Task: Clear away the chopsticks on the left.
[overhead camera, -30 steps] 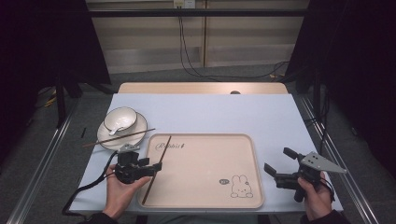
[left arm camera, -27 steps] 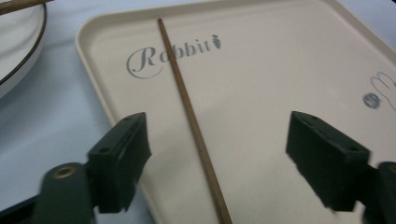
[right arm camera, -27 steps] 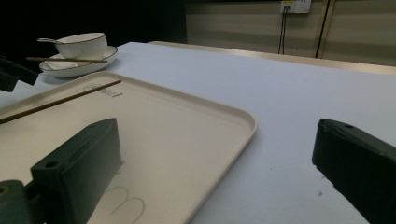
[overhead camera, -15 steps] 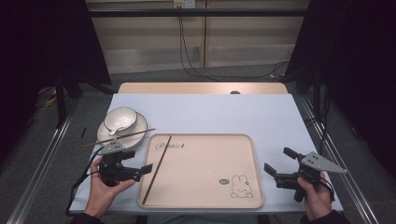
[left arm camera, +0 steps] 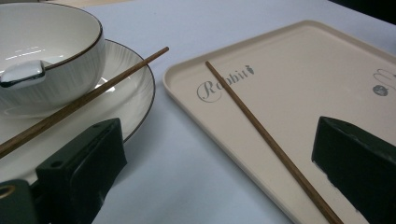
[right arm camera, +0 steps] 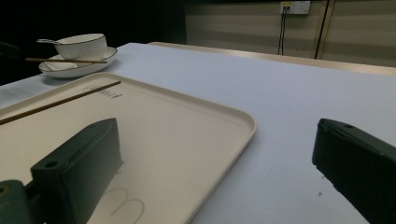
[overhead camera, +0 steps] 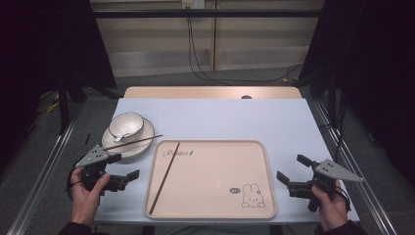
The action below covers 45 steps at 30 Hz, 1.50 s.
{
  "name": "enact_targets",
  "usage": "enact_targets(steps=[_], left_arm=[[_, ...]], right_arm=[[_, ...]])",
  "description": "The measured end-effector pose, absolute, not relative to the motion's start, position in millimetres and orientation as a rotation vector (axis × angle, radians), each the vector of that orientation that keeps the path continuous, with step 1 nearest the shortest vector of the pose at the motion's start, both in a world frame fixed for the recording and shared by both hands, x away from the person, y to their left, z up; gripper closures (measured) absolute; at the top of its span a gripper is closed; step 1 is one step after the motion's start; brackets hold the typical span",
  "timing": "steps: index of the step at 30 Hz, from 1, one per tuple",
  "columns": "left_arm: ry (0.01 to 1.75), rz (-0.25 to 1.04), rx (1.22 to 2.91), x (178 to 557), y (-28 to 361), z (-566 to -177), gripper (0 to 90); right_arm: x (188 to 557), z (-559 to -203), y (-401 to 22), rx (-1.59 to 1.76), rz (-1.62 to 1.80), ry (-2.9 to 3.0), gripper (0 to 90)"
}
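- Since the earlier frame, the left hand-held gripper (overhead camera: 128, 170) has slid off toward the lower left, jaws just opened wide and empty — one chopstick (overhead camera: 164, 178) lies released on the tray (overhead camera: 254, 147).
- Second chopstick (overhead camera: 132, 142) rests across the plate (overhead camera: 147, 131), likely next.
- Right hand-held gripper (overhead camera: 288, 171) idles, open and empty, on the worktop (overhead camera: 220, 117).

One chopstick (overhead camera: 165, 177) lies in the tray (overhead camera: 254, 147); another (overhead camera: 133, 143) rests across the plate (overhead camera: 145, 143) left of it.

Two wooden chopsticks: one chopstick (overhead camera: 165, 178) on the tray (overhead camera: 210, 214), other chopstick (overhead camera: 133, 143) across the plate (overhead camera: 143, 146). One tray. One plate, one bowl (overhead camera: 126, 125), one spoon (overhead camera: 123, 138) in the bowl. Two grippers: left gripper (overhead camera: 122, 166), right gripper (overhead camera: 292, 169).
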State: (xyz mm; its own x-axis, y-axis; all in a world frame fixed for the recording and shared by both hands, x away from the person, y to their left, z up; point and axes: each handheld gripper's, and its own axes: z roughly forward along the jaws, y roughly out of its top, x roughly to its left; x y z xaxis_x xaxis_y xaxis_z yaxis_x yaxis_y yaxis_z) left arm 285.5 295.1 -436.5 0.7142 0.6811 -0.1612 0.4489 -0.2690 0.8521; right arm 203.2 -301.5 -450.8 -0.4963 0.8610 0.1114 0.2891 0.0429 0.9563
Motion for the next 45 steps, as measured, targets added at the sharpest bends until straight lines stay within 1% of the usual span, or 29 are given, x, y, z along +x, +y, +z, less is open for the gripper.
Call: enact_targets(steps=[3,10,13,17,20,22,23,27,31,32,34,36,37,39,40,41,43,45], left_arm=[[0.831,0.281,1.926,289,304,-436,2.9],[0.854,0.317,1.931,297,323,-433,3.5],[0.840,0.283,1.936,302,338,-432,4.9],[0.838,0.299,1.950,306,352,-432,5.6],[0.840,0.299,1.963,310,358,-433,5.7],[0.822,0.294,1.969,313,361,-432,8.6],[0.819,0.315,1.976,315,363,-430,9.7],[0.794,0.330,2.013,329,368,-428,9.7],[0.767,0.339,2.039,340,370,-428,12.9],[0.759,0.335,2.054,345,371,-428,21.0],[0.755,0.328,2.072,353,372,-430,25.8],[0.758,0.333,2.079,356,373,-430,32.6],[0.753,0.333,2.080,361,374,-432,32.6],[0.753,0.334,2.103,366,374,-435,42.1],[0.745,0.333,2.117,368,374,-437,42.1],[0.738,0.345,2.141,372,374,-440,47.7],[0.728,0.323,2.166,376,374,-442,47.7],[0.729,0.341,2.173,377,375,-442,48.1]], right_arm=[[203,-451,-301,1.157,1.473,1.820,1.0],[203,-451,-301,1.156,1.472,1.820,1.0],[203,-451,-301,1.159,1.472,1.821,1.0],[203,-451,-301,1.158,1.474,1.821,1.1],[203,-451,-301,1.159,1.475,1.822,1.1],[203,-451,-302,1.158,1.472,1.818,1.2],[203,-451,-301,1.158,1.473,1.821,1.2],[204,-451,-301,1.156,1.471,1.822,1.3],[203,-451,-301,1.158,1.473,1.822,1.3],[203,-451,-301,1.159,1.471,1.822,1.4],[203,-451,-301,1.156,1.471,1.822,1.4],[203,-451,-301,1.158,1.472,1.823,1.4],[203,-451,-302,1.156,1.471,1.821,1.4],[203,-451,-302,1.156,1.470,1.822,1.4],[203,-451,-302,1.156,1.470,1.822,1.4],[203,-451,-302,1.157,1.469,1.823,1.4],[203,-451,-302,1.155,1.471,1.826,1.7],[203,-451,-302,1.156,1.471,1.827,1.9]])
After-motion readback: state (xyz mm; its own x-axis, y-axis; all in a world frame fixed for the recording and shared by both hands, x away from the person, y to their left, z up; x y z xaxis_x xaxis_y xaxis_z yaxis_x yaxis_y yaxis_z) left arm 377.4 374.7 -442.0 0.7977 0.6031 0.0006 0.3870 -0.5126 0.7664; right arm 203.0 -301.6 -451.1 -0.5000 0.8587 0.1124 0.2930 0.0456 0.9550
